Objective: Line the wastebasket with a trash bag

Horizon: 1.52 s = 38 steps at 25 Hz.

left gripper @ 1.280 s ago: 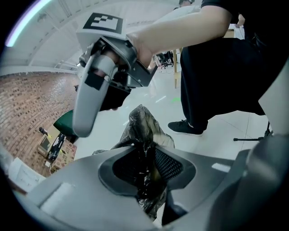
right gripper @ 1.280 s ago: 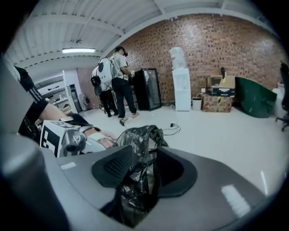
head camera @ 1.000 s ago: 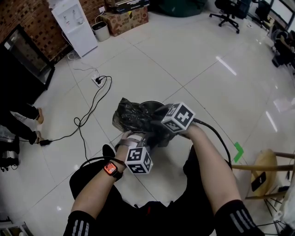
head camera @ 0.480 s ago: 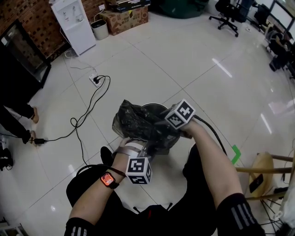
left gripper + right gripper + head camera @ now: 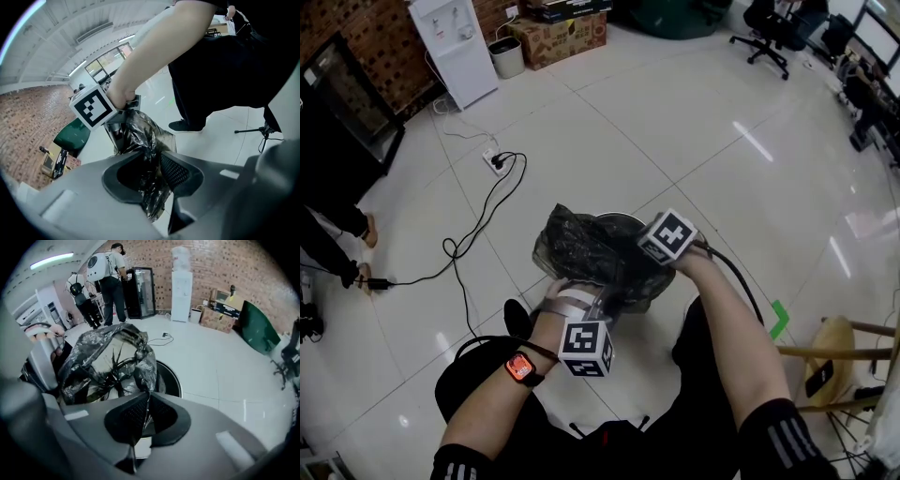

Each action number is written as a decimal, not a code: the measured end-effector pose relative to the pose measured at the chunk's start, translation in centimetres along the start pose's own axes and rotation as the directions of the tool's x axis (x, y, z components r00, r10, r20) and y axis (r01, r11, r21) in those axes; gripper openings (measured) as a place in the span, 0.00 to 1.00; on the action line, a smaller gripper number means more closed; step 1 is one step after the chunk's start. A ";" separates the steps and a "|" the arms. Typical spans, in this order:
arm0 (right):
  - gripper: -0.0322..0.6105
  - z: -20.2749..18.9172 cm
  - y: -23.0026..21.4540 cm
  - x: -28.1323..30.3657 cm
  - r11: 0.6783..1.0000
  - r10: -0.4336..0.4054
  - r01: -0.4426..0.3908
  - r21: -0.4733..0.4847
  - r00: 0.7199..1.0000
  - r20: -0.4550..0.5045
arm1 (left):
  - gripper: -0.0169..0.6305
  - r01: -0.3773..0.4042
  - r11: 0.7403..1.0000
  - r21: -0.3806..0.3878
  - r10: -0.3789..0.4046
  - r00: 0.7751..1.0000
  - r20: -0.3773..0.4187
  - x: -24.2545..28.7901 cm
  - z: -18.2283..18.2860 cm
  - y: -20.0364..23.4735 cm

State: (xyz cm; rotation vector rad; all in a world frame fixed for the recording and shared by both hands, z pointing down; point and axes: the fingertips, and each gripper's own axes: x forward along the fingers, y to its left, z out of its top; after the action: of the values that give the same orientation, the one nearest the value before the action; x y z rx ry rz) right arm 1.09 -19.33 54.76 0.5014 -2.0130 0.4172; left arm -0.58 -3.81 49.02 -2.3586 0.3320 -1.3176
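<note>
Bag [image 5: 581, 248] in left gripper [image 5: 152, 158] and right gripper [image 5: 148, 398]

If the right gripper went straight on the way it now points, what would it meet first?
The right gripper has just closed on the trash bag; going on, it would probably meet more bag film first, then the wastebasket.

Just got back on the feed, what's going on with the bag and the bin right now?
A person with a gripper in each hand is working a black trash bag over a wastebasket that stands on the floor. The left gripper is clamped on a bunched fold of the bag. The right gripper has just been closing its jaws and now pinches a thin edge of the film. The bag sits crumpled over one side, part of the rim shows bare, so the lining is not yet done.
</note>
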 end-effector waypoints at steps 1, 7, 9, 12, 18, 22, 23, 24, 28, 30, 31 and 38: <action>0.06 0.1 -0.5 -0.7 1.000 -0.019 0.019 0.009 1.000 0.006 | 0.19 0.000 1.000 0.000 0.000 1.000 0.001 -0.1 0.0 0.1; 0.06 0.7 -2.2 -3.8 0.996 -0.087 0.087 0.009 0.995 0.050 | 0.19 0.009 0.997 -0.077 -0.005 0.998 0.055 -2.0 0.9 1.5; 0.06 0.7 -2.5 -4.3 0.994 -0.107 0.106 0.010 0.993 0.058 | 0.19 -0.003 0.993 -0.117 0.015 0.995 0.097 -3.8 1.7 2.9; 0.06 0.9 -2.6 -4.8 0.992 -0.121 0.123 -0.014 0.990 0.075 | 0.19 -0.028 0.980 -0.195 0.062 0.984 0.167 -7.6 2.5 5.9; 0.06 0.9 -3.1 -6.3 0.983 -0.175 0.180 -0.029 0.977 0.119 | 0.18 -0.200 0.908 -0.368 0.281 0.943 0.179 -13.8 0.0 14.3; 0.06 1.5 -3.1 -6.8 0.982 -0.181 0.187 -0.024 0.970 0.161 | 0.14 -0.222 0.863 -0.454 0.342 0.918 0.201 -14.9 -0.9 17.5; 0.06 1.7 -3.1 -7.0 0.981 -0.184 0.191 -0.024 0.968 0.171 | 0.14 -0.219 0.865 -0.452 0.335 0.922 0.193 -14.2 -1.0 17.6; 0.06 1.7 -3.2 -7.1 0.981 -0.187 0.194 -0.025 0.966 0.176 | 0.14 -0.211 0.871 -0.443 0.317 0.931 0.181 -13.3 -1.1 17.5; 0.06 1.2 -3.2 -6.5 0.983 -0.178 0.182 -0.011 0.973 0.149 | 0.12 -0.104 0.919 -0.381 0.163 0.979 0.125 -8.6 -1.4 14.7; 0.06 1.0 -2.6 -5.5 0.987 -0.159 0.162 -0.018 0.979 0.128 | 0.12 -0.031 0.933 -0.360 0.069 0.993 0.093 -6.0 -1.9 12.8; 0.06 0.7 -2.5 -5.0 0.987 -0.157 0.161 -0.025 0.981 0.115 | 0.12 0.005 0.934 -0.356 0.023 0.997 0.075 -4.6 -2.4 11.9; 0.06 1.3 -1.9 -4.4 0.987 -0.156 0.160 -0.028 0.980 0.124 | 0.09 0.271 0.944 -0.187 -0.296 0.947 -0.125 2.0 -4.9 8.5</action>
State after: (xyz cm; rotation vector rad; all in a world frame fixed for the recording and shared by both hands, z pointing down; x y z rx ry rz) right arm 3.01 -20.78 50.44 0.6722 -2.0755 0.2561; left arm -3.74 -13.33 48.82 -2.5236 0.1535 -1.6681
